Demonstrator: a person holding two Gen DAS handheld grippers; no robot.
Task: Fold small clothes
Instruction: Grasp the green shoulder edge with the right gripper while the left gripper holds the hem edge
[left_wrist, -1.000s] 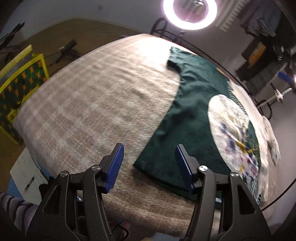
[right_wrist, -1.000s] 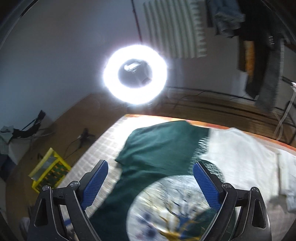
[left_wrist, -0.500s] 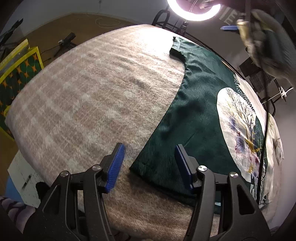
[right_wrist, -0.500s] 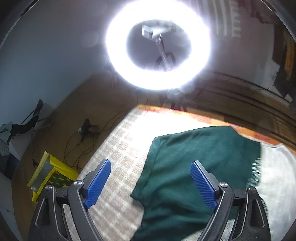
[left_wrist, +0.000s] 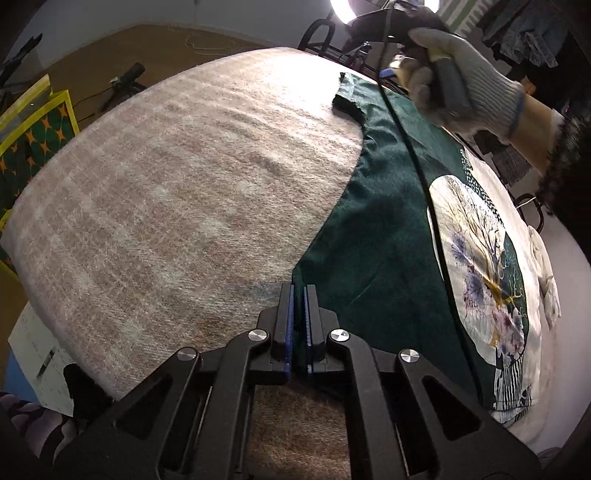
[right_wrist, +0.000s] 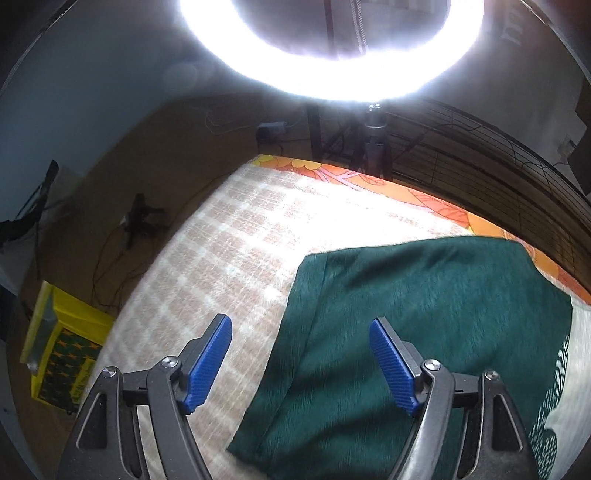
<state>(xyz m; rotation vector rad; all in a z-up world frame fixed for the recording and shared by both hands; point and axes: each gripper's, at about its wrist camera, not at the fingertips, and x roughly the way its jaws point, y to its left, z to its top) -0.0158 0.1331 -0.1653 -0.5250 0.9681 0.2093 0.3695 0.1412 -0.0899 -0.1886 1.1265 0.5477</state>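
Note:
A dark green T-shirt (left_wrist: 384, 206) with a round white tree print (left_wrist: 476, 258) lies flat on a beige checked blanket (left_wrist: 177, 192). My left gripper (left_wrist: 298, 291) is shut on the shirt's near bottom-left hem corner. The same shirt shows in the right wrist view (right_wrist: 424, 306). My right gripper (right_wrist: 301, 363) is open and hovers above the shirt's left sleeve, its left blue pad over the blanket and its right pad over green cloth. In the left wrist view, a gloved hand (left_wrist: 454, 70) holds the right gripper over the far sleeve.
A ring light (right_wrist: 332, 48) on a stand glares at the bed's far edge. A yellow patterned box (right_wrist: 59, 354) and a tripod with cables (right_wrist: 140, 218) sit on the floor to the left. White cloth (left_wrist: 546, 273) lies right of the shirt.
My left gripper has closed on the shirt's hem corner. My right gripper has moved forward and down toward the far left sleeve, still open.

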